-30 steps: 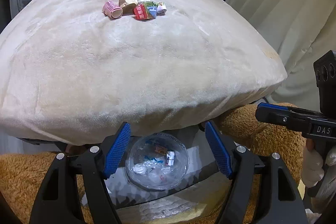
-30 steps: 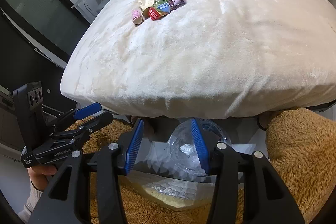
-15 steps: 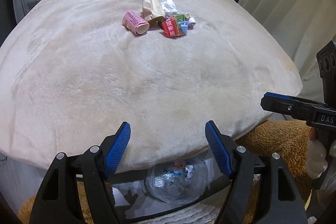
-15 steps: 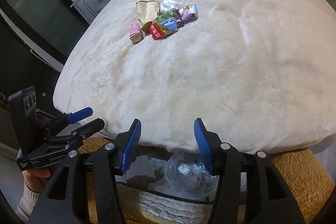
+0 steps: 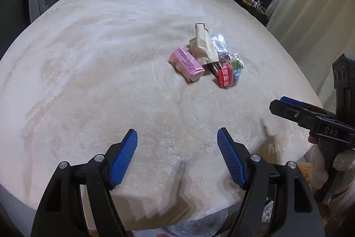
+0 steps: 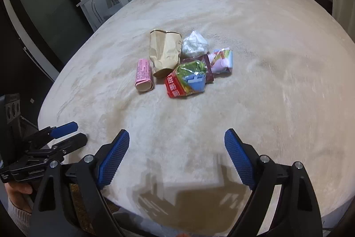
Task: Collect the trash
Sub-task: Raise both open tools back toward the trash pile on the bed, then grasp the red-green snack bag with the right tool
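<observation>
The trash pile sits near the middle of the beige bed (image 6: 277, 103): a pink carton (image 6: 144, 74), a brown paper bag (image 6: 165, 51) just beside it, a white tissue (image 6: 194, 43), and a red-green wrapper (image 6: 186, 81) at the front of the pile. The left gripper (image 5: 177, 157) and right gripper (image 6: 177, 154) both hang over the bed's near edge, well apart from the pile. Both jaws have just been opening and stand wide w/ nothing between them.

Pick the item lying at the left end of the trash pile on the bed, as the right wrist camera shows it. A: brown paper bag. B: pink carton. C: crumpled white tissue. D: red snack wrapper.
B: the pink carton lies leftmost, just left of the brown paper bag.
</observation>
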A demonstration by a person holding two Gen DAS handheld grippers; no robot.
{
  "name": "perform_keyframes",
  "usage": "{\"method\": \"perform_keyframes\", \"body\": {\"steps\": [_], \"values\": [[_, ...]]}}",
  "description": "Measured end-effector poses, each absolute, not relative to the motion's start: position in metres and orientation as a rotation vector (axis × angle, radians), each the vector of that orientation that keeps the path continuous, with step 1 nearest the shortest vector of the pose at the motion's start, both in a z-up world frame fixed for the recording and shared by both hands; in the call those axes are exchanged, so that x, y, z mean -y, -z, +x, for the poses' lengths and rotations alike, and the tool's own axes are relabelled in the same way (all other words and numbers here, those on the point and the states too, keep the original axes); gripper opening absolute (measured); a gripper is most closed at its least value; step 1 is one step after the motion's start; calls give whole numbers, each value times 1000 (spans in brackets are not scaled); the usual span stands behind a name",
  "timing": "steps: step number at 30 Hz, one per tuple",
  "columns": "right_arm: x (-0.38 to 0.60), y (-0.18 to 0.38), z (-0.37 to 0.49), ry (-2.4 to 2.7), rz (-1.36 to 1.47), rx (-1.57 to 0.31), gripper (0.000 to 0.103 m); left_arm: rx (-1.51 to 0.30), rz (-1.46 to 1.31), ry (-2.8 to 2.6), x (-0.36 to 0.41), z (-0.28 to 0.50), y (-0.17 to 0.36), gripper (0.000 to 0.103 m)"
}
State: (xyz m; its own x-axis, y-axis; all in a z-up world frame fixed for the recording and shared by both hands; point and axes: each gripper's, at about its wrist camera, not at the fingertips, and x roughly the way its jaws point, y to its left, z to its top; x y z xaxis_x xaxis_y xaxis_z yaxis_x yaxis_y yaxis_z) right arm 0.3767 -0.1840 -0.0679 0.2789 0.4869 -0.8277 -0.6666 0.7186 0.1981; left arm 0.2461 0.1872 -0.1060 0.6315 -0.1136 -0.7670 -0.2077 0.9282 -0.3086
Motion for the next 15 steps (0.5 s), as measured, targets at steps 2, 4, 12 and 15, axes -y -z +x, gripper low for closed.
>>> {"method": "perform_keyframes", "body": {"steps": [2, 4, 12, 15], "values": [[173, 72, 384, -772, -223, -1022, 87, -874, -403, -56, -194, 249, 104, 81], [162, 77, 391, -758, -246, -1011, 87, -863, -411, -57, -199, 253, 102, 81], [126, 102, 422, -687, -319, -990, 87, -836, -431, -38, -215, 271, 98, 81], [116, 110, 430, -685, -340, -989, 87, -838, -443, -30, -219, 272, 101, 81]]}}
